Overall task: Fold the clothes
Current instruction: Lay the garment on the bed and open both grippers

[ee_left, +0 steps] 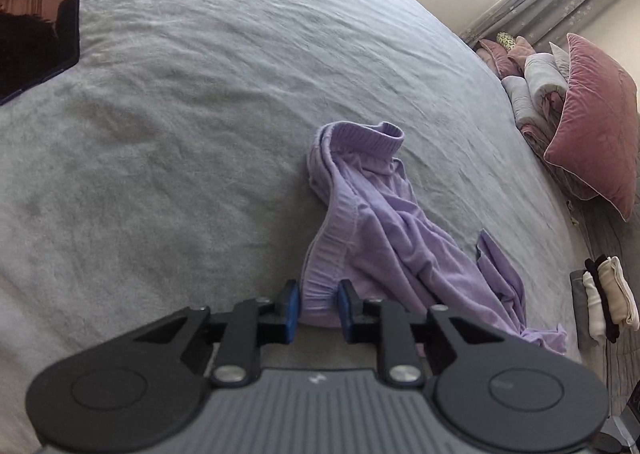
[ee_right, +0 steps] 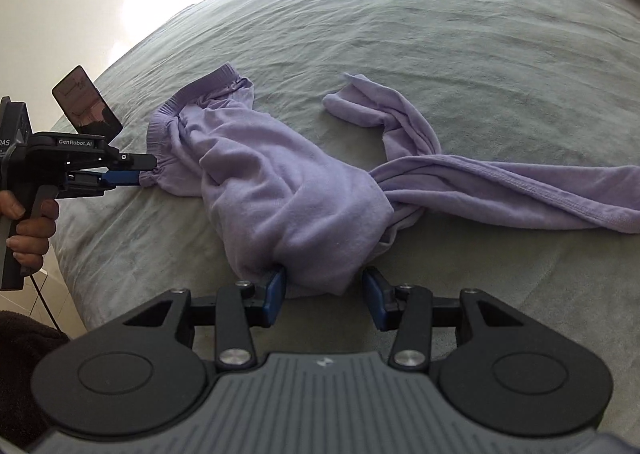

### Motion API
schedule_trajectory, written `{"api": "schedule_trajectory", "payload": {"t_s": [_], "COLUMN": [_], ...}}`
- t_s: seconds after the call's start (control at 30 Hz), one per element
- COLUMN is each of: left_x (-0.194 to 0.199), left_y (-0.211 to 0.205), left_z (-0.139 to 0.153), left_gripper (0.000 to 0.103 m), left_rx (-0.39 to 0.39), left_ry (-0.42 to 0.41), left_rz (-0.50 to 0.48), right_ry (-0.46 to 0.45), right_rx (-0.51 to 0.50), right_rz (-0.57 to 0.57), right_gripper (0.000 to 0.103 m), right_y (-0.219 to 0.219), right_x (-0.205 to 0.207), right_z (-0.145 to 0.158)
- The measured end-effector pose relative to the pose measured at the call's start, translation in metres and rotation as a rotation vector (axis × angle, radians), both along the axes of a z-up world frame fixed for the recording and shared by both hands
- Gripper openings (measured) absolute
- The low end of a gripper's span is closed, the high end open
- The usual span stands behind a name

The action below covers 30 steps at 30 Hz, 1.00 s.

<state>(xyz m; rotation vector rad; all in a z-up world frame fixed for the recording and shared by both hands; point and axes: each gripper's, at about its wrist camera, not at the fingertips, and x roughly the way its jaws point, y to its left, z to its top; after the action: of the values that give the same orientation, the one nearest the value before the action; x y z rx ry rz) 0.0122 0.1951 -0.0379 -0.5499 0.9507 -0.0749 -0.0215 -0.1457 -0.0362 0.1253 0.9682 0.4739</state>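
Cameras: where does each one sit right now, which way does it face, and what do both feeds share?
Left wrist: sits on the left hand-held gripper, looking down its fingers across the grey bedspread toward pink pillows and a curtained window; its pads pinch the lilac pants at the waistband.
Right wrist: sits on the right hand-held gripper, looking along the bed; its jaws straddle a fold of the pants without clamping. The left hand shows.
Shared: the pants, the bedspread, the left hand-held gripper.

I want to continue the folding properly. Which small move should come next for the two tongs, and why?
Probably close the right tongs on the bunched lilac trousers: cloth lies between them, with one pad apart from it. The left tongs already pinch the waistband, so both could then lift and spread it.
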Motion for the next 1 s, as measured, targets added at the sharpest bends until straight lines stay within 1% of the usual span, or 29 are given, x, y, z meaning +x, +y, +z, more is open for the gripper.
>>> {"api": "schedule_trajectory", "payload": {"t_s": [0.03, 0.07, 0.1, 0.13, 0.2, 0.37, 0.43, 0.53, 0.6, 0.67, 0.73, 0.83, 0.9, 1.0], "left_x": [-0.002, -0.004, -0.006, -0.008, -0.012, -0.022, -0.027, -0.036, -0.043, -0.046, -0.048, -0.05, -0.052, -0.053], "left_y": [0.001, 0.003, 0.006, 0.009, 0.016, 0.038, 0.046, 0.06, 0.067, 0.069, 0.068, 0.062, 0.06, 0.061], "left_z": [0.003, 0.008, 0.012, 0.017, 0.026, 0.041, 0.045, 0.045, 0.042, 0.036, 0.027, 0.014, 0.012, 0.013], "left_gripper": [0.005, 0.002, 0.002, 0.002, 0.002, 0.001, 0.001, 0.001, 0.002, 0.002, 0.002, 0.003, 0.005, 0.006], "left_rx": [0.007, 0.015, 0.023, 0.03, 0.037, 0.046, 0.051, 0.057, 0.064, 0.088, 0.111, 0.157, 0.178, 0.179], "left_ry": [-0.015, -0.036, -0.056, -0.075, -0.107, -0.147, -0.15, -0.137, -0.122, -0.1, -0.065, -0.026, -0.023, -0.036], "left_rz": [0.005, 0.011, 0.017, 0.024, 0.039, 0.077, 0.08, 0.074, 0.052, -0.001, -0.071, -0.185, -0.23, -0.259], "right_ry": [-0.008, -0.018, -0.037, -0.057, -0.109, -0.227, -0.261, -0.286, -0.301, -0.299, -0.259, -0.181, -0.137, -0.077], "right_rx": [0.006, 0.008, 0.008, 0.007, 0.01, 0.019, 0.016, 0.001, -0.016, -0.047, -0.077, -0.144, -0.2, -0.25], "right_rz": [-0.005, -0.017, -0.034, -0.05, -0.094, -0.222, -0.261, -0.302, -0.331, -0.346, -0.332, -0.279, -0.246, -0.207], "right_gripper": [0.019, 0.016, 0.011, 0.009, 0.007, 0.006, 0.006, 0.006, 0.006, 0.006, 0.006, 0.006, 0.006, 0.006], "right_y": [0.0, 0.0, -0.001, -0.003, -0.01, -0.034, -0.042, -0.054, -0.063, -0.07, -0.075, -0.073, -0.068, -0.065], "right_x": [0.002, 0.003, 0.003, 0.003, 0.003, 0.0, -0.002, -0.007, -0.011, -0.012, -0.011, -0.01, -0.011, -0.011], "right_z": [0.001, 0.003, 0.007, 0.012, 0.025, 0.056, 0.067, 0.079, 0.083, 0.083, 0.078, 0.061, 0.049, 0.031]}}
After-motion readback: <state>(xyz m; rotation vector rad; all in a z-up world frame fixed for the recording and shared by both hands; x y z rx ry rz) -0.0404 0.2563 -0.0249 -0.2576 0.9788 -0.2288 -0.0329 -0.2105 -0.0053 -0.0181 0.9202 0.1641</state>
